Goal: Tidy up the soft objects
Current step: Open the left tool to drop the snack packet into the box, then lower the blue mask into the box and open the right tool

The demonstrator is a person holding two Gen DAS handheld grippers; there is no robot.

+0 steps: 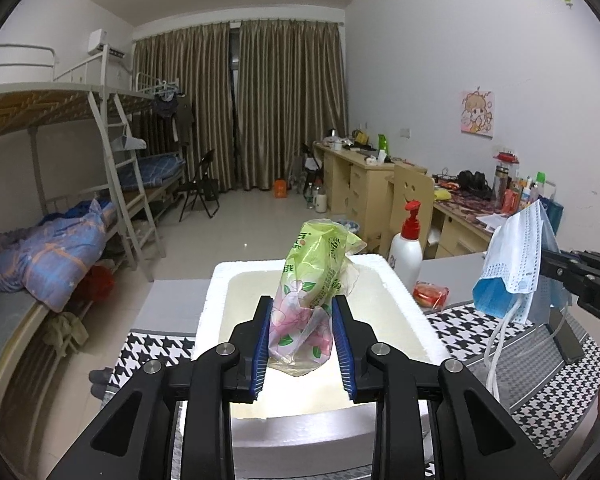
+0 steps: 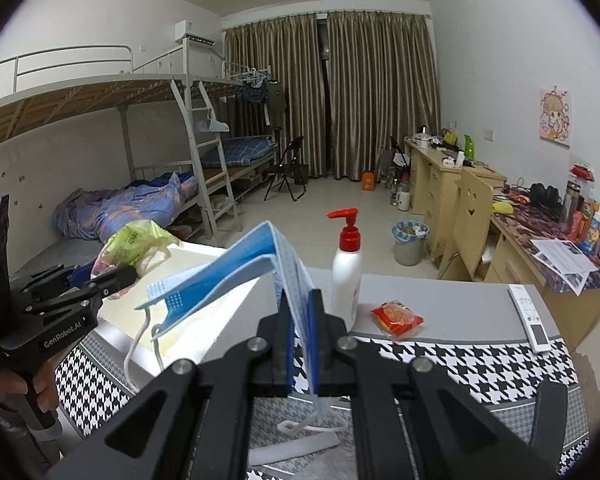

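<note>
— Green plastic packet (image 1: 315,280): who holds it?
— The left gripper (image 1: 302,338); its jaws are clamped on the packet's lower half, above the white foam box (image 1: 396,292) on the worktop (image 2: 460,300).
— And the blue face masks (image 2: 236,272)?
— Pinched flat in the right gripper (image 2: 300,344), its jaws almost together, over the box's right edge, near the pump bottle (image 2: 346,268).

Two handheld grippers — the left gripper (image 1: 302,312) and the right gripper (image 2: 302,312) — work over one white foam box (image 1: 396,292). Also counted: one green plastic bag (image 1: 316,268), two blue face masks (image 2: 236,272), one pump bottle (image 2: 346,276), one red packet (image 2: 396,316) — and one remote (image 2: 530,318).
</note>
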